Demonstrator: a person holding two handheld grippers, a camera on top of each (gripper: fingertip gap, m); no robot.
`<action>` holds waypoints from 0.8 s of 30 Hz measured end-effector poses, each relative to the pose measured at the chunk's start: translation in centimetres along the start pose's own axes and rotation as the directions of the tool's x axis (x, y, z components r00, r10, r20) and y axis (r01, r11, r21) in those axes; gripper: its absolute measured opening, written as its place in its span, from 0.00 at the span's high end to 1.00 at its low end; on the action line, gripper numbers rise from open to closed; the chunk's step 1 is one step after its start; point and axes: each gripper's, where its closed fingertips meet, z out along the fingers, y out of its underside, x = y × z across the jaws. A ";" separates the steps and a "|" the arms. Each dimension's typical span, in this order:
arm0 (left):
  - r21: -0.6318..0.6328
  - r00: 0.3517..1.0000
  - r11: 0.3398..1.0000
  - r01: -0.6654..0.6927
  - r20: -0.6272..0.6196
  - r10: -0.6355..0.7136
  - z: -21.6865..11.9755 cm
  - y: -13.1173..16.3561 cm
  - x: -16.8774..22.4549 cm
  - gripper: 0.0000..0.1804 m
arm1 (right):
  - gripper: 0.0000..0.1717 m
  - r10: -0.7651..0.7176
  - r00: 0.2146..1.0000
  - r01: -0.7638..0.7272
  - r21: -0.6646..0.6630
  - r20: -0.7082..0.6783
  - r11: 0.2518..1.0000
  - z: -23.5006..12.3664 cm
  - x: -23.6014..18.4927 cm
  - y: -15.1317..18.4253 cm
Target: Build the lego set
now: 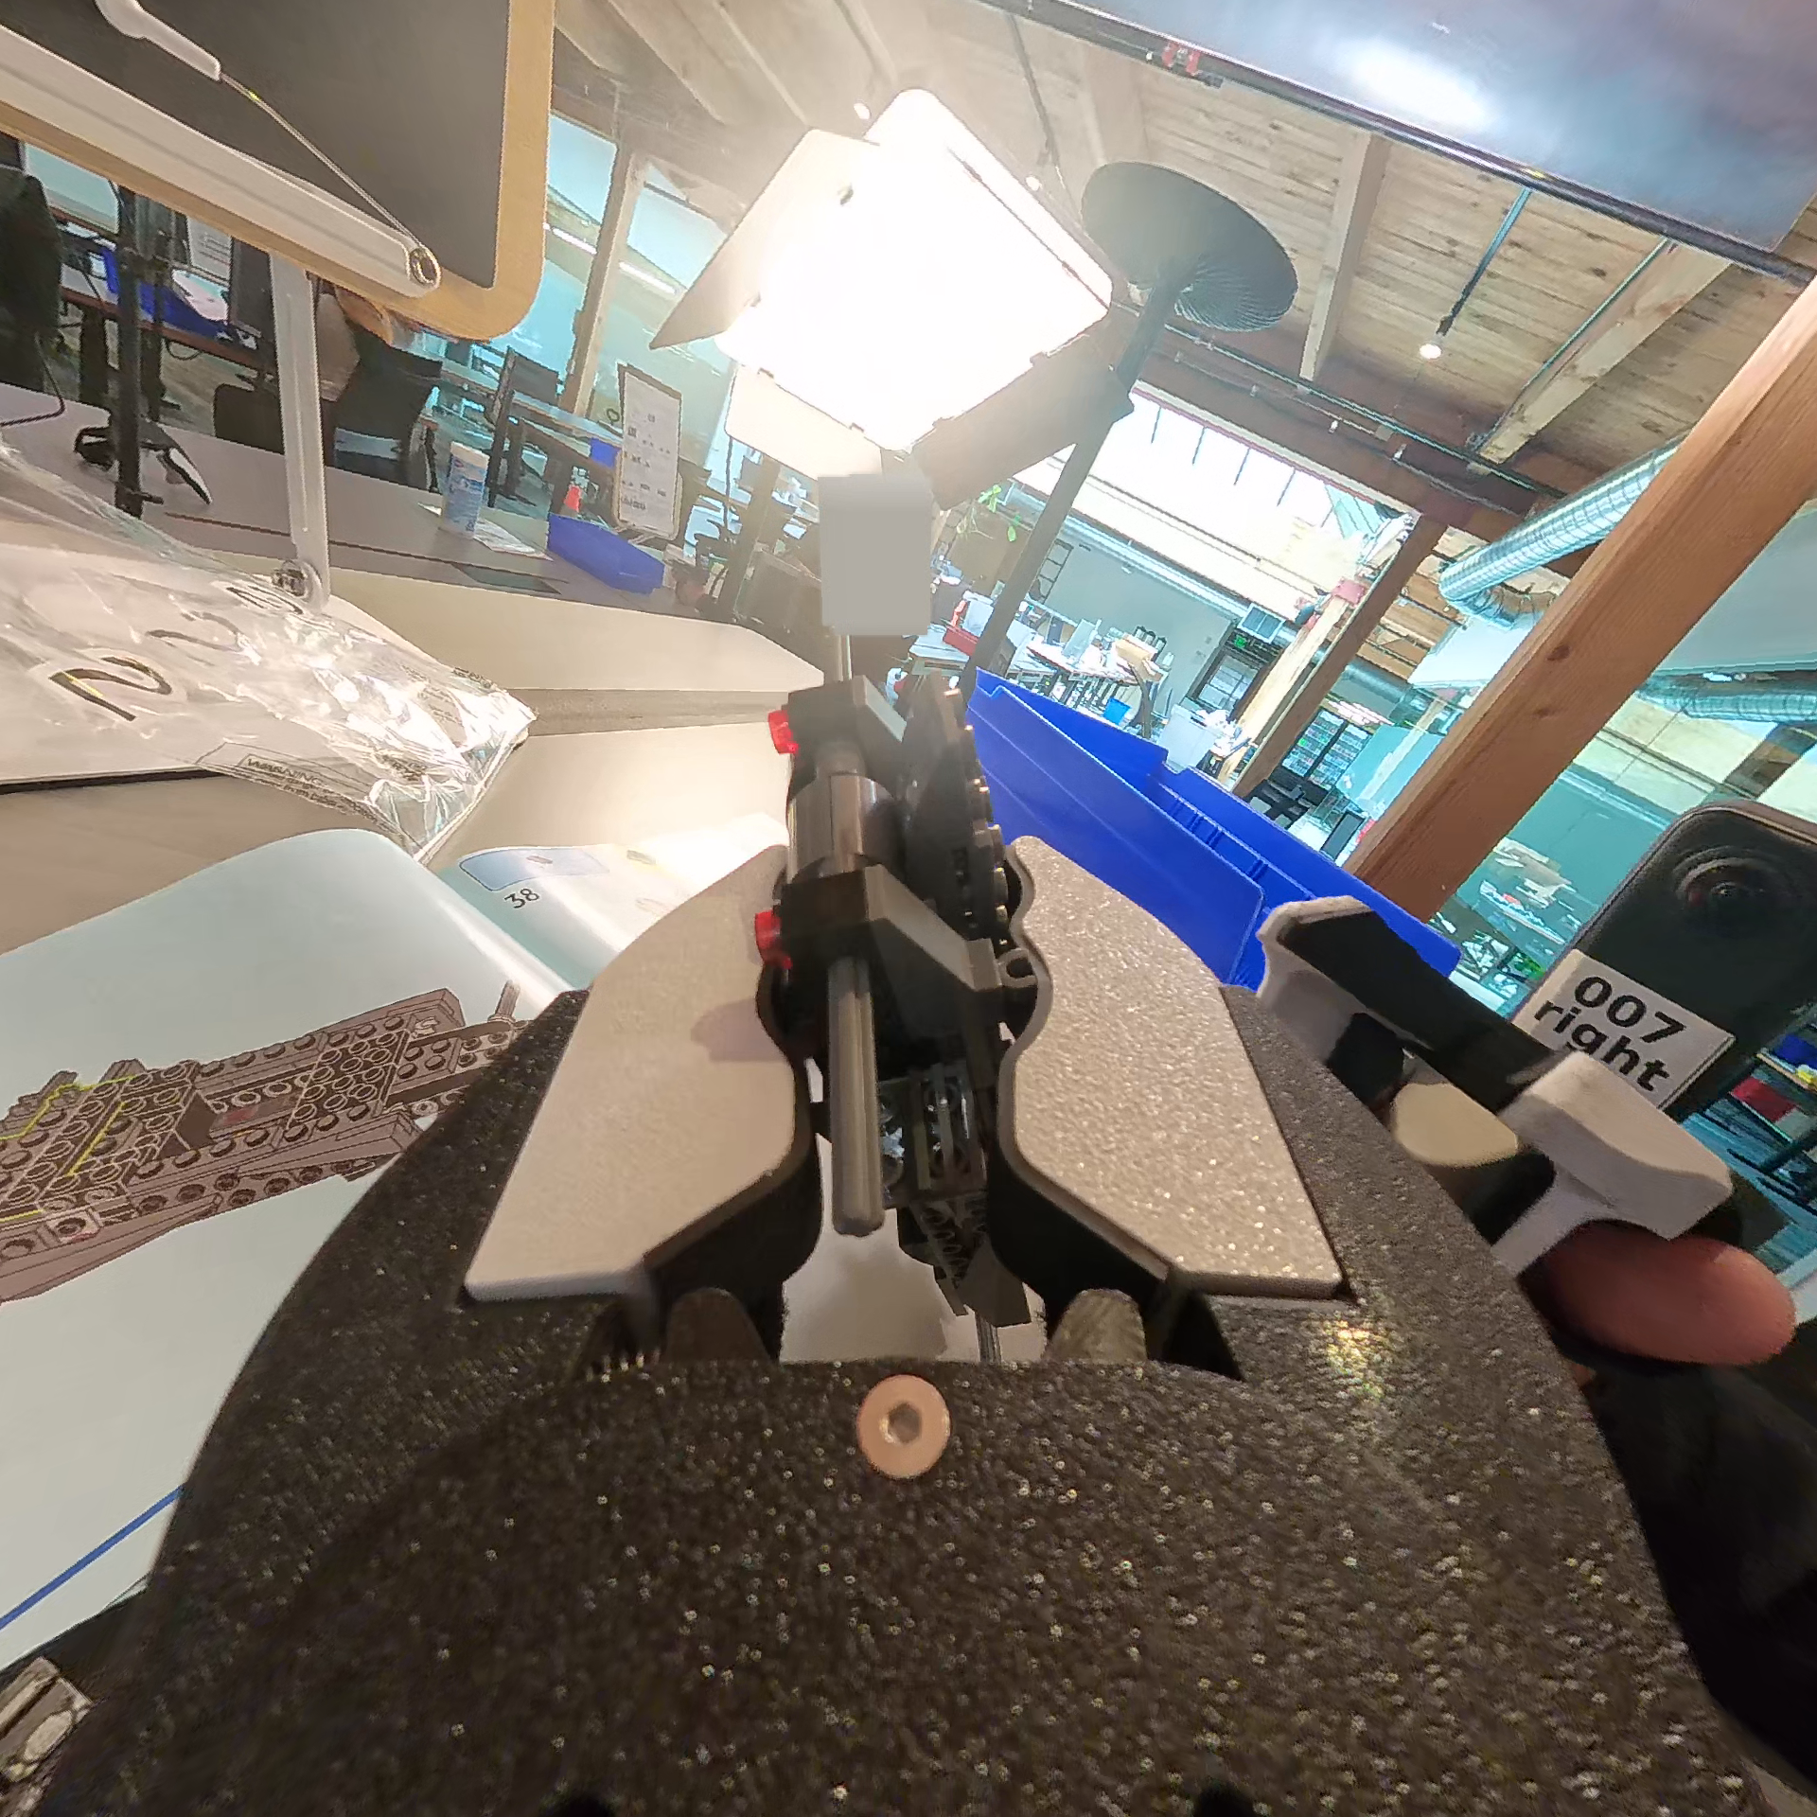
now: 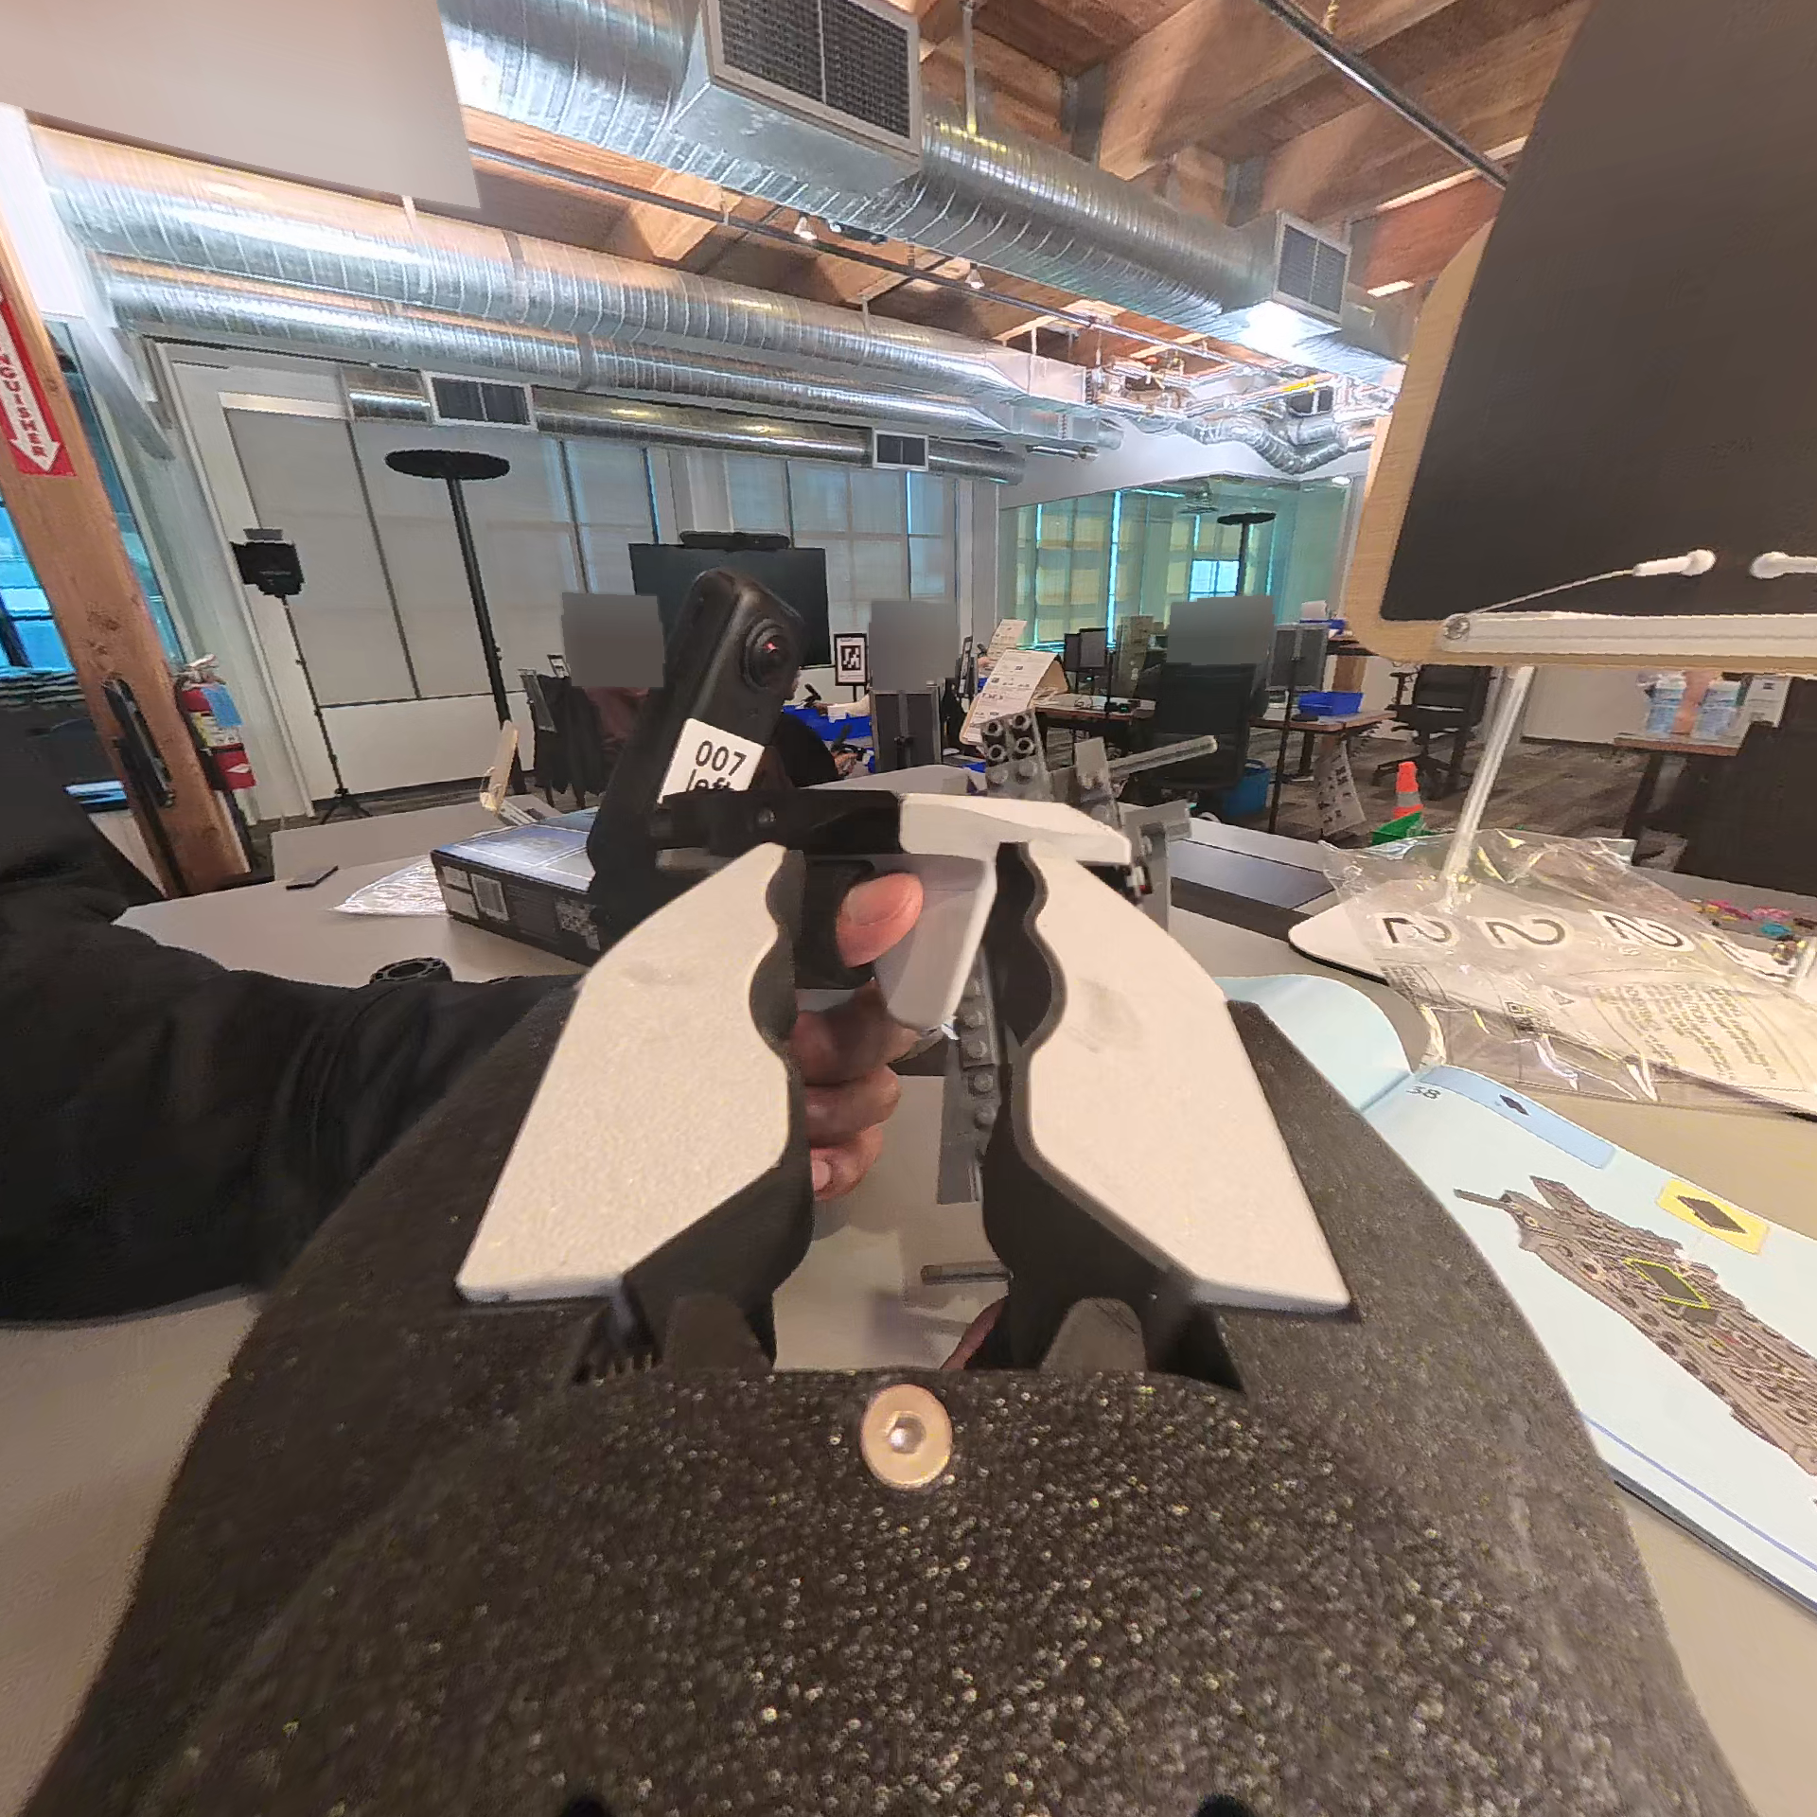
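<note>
A dark grey and black brick-built model [image 1: 890, 944], with small red studs on its left side and a grey axle running along it, sits between the two grey fingers of the left gripper [image 1: 900, 885], raised above the table; both fingers [image 1: 678, 993] press against its sides, so this gripper is clamped on the model. Seen from the right wrist view, the same model [image 2: 1082, 777] juts out past the left gripper's fingers [image 2: 993, 836], with a grey studded strip [image 2: 968, 1072] of it hanging down. That strip lies just inside the right-hand finger of the right gripper [image 2: 890, 885], whose jaws stand partly apart; whether its pads press on the strip cannot be told, and a person's hand [image 2: 855, 993] on the left gripper's handle shows through the gap. Below and to the side, an open instruction booklet [image 1: 197, 1032] with a drawing of a brown brick build lies on the pale table [image 1: 610, 629]. Clear plastic bags [image 1: 246, 678] lie beyond the booklet, a blue bin [image 1: 1131, 816] stands to the right behind the model, and a bright panel lamp [image 1: 914, 265] shines above
</note>
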 end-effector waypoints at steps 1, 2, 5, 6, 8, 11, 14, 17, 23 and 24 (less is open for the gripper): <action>-0.003 1.000 1.000 0.004 -0.006 -0.004 0.0 0.0 0.1 0.80 | 0.78 -0.001 1.000 0.001 0.002 -0.019 1.000 0.0 0.3 -0.1; -0.003 1.000 1.000 0.010 -0.015 -0.010 0.0 0.0 0.1 0.80 | 0.78 -0.004 0.999 0.004 0.002 -0.047 1.000 -0.1 0.7 -0.1; -0.010 0.997 0.998 0.061 -0.044 -0.061 -0.1 -0.1 0.0 0.80 | 0.78 -0.009 0.991 0.010 0.007 -0.135 1.000 -0.2 2.1 -0.5; -0.009 0.996 0.997 0.077 -0.051 -0.077 -0.1 -0.2 -0.1 0.80 | 0.79 -0.005 0.986 0.005 0.004 -0.168 1.000 -0.2 2.7 -0.5; -0.006 0.994 0.995 0.095 -0.058 -0.095 -0.2 -0.3 -0.2 0.80 | 0.79 -0.002 0.977 -0.003 -0.020 -0.215 1.000 0.0 3.5 -0.5; -0.016 0.995 0.996 0.082 -0.060 -0.083 -0.2 -0.2 -0.2 0.80 | 0.79 -0.043 0.972 0.026 -0.076 -0.233 0.997 0.9 3.9 -0.6; -0.023 0.993 0.996 0.082 -0.079 -0.084 -0.2 -0.3 0.0 0.80 | 0.79 -0.093 0.971 0.056 -0.170 -0.220 0.984 2.1 4.3 -0.5; -0.041 0.994 0.997 0.062 -0.087 -0.066 -0.2 -0.3 -0.1 0.80 | 0.78 -0.107 0.980 0.066 -0.237 -0.167 0.969 3.2 4.7 -0.6; -0.099 0.992 0.991 -0.095 -0.096 0.085 -0.6 -0.4 -0.2 0.80 | 0.76 -0.077 0.997 0.080 -0.357 0.023 0.931 5.8 4.1 -1.1; -0.107 0.990 0.989 -0.103 -0.109 0.092 -0.7 -0.4 0.0 0.80 | 0.78 -0.095 0.994 0.109 -0.368 0.054 0.923 6.2 3.9 -1.2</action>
